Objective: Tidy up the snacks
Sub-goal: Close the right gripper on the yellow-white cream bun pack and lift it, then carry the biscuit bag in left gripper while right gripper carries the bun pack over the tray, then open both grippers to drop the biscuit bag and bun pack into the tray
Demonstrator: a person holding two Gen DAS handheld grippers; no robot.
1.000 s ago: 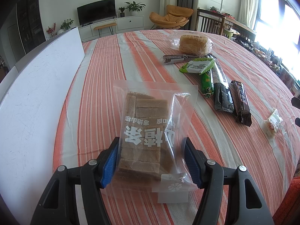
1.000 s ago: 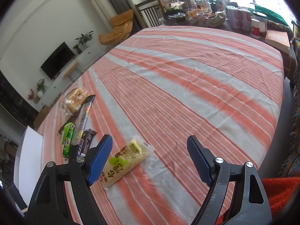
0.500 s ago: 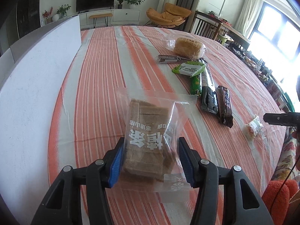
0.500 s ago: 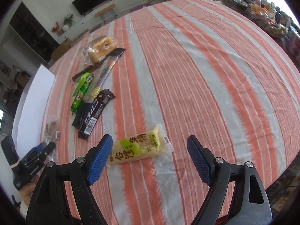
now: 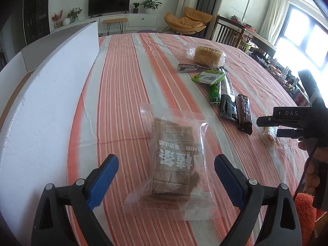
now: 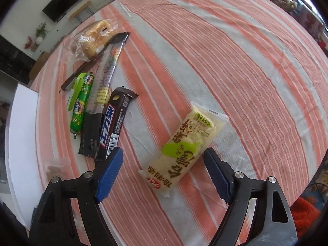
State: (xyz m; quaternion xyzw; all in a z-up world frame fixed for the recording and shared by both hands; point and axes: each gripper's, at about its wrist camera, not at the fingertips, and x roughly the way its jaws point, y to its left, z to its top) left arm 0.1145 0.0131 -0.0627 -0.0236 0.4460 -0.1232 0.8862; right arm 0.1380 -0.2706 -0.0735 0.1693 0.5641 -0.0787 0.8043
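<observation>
Left wrist view shows the left claw with its jaws opening; the clear bag of brown cake slices lies flat on the striped worktop between them, and neither pad touches it. That bag looks set down at the near end of a row of snacks. Beyond the bag, toward the far edge, lie a dark chocolate bar, a long black packet, a green sausage, a green-and-white wrapper, a thin dark stick and, farthest out, a bagged bread loaf. A white board stands along the worktop's edge on the side of the bag away from the chocolate bar.

Right wrist view has the right claw spread wide and holding nothing, poised over a pale yellow snack pack. The pack's lower end lies between the jaws, untouched by the pads. It sits apart from the chocolate bar, outside the row.

Judged from this layout, most of the sorting appears done: six items are lined up and the cake bag has probably just joined them. The yellow pack seems to be the one piece left, and closing on it and carrying it to the row looks like the remaining work. Whether other snacks wait out of view cannot be told.
</observation>
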